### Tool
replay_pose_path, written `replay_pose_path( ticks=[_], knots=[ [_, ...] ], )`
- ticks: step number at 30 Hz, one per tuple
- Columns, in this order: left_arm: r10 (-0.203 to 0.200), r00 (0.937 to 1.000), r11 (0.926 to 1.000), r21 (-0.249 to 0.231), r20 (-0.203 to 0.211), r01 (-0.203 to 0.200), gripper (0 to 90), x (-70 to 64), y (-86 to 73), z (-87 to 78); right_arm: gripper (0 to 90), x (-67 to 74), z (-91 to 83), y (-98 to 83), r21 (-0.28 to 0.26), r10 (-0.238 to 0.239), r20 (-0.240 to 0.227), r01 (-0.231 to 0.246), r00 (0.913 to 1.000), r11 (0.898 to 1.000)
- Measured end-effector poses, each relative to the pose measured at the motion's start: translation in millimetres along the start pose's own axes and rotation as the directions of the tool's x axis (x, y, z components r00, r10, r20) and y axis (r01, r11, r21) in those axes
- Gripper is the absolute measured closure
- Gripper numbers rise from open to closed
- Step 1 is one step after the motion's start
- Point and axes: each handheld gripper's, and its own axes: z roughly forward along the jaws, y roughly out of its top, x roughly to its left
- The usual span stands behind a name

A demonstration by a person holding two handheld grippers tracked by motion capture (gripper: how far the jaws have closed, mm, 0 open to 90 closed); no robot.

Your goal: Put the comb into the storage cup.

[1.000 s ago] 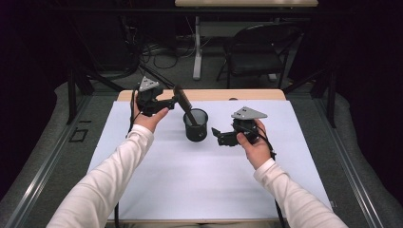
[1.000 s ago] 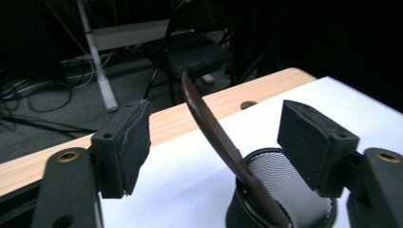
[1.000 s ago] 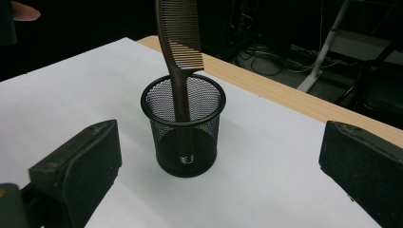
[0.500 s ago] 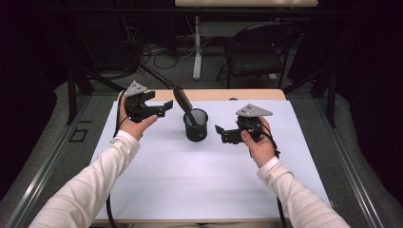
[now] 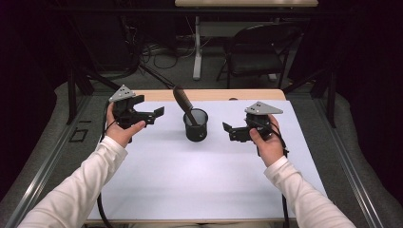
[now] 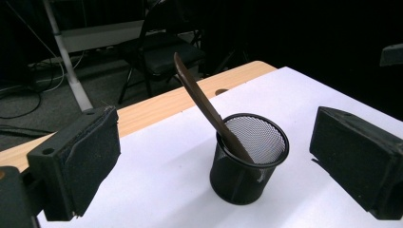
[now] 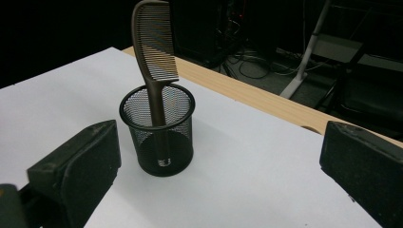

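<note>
Brown and slim, the comb stands handle-down in the black mesh cup, leaning toward the left rim, teeth up. The cup sits near the back middle of the white-covered worktop.

A second ago the left tool was right at the comb's upper end; now it has drawn off to the left and hangs well apart from it, its jaws having just been opening, with nothing between them. In the left gripper view both pads stand wide on either side of the cup, empty. I read this as the release after dropping the comb in: the placing looks done, and what remains is only to back away without knocking the cup.

The right tool has also eased away from the cup's right side and now sits near it but not touching; its jaws are spread wide and hold nothing.

Both hands are raised above the worktop, forearms in white sleeves coming in from the near edge, each tool held roughly level and pointed inward at the cup from opposite sides.
</note>
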Motion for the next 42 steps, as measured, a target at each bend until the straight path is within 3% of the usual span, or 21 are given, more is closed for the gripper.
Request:
replay_pose_path(
  ticks=[8, 11, 16, 23, 33, 42],
  knots=[
    [0.014, 0.9998, 0.9999, 0.009, -0.016, -0.014, 3.4, 2.8, -3.0, -13.2, 0.0, -3.5, -7.7, -4.0, 0.006, -0.003, 0.009, 0.003, 1.0000, 1.000],
    [-0.001, 0.9999, 1.0000, 0.004, -0.016, 0.001, 3.4, 3.7, -6.0, -17.4, 0.0, -5.1, -10.1, -5.9, 0.008, -0.003, 0.011, 0.003, 0.9999, 1.000],
    [-0.033, 0.9994, 0.9993, -0.020, -0.002, 0.033, 3.3, 5.7, -11.7, -26.7, 0.0, -8.0, -14.3, -8.3, 0.006, 0.002, 0.017, -0.002, 0.9999, 1.000],
    [-0.023, 0.9997, 0.9986, -0.049, -0.011, 0.022, 2.3, 5.6, -19.3, -43.3, 0.0, -11.4, -25.2, -14.2, -0.012, 0.010, 0.034, -0.010, 0.9994, 1.000],
    [-0.005, 0.9985, 0.9997, -0.025, -0.055, 0.003, 2.1, 12.7, -46.4, -68.6, 0.0, -18.0, -45.6, -31.5, -0.011, 0.040, 0.056, -0.040, 0.9976, 0.999],
    [-0.038, 0.9974, 0.9993, -0.001, -0.061, 0.038, 2.1, 21.2, -79.0, -84.0, 0.0, -26.4, -59.0, -55.3, -0.001, 0.073, 0.085, -0.073, 0.9937, 0.997]
  ],
)
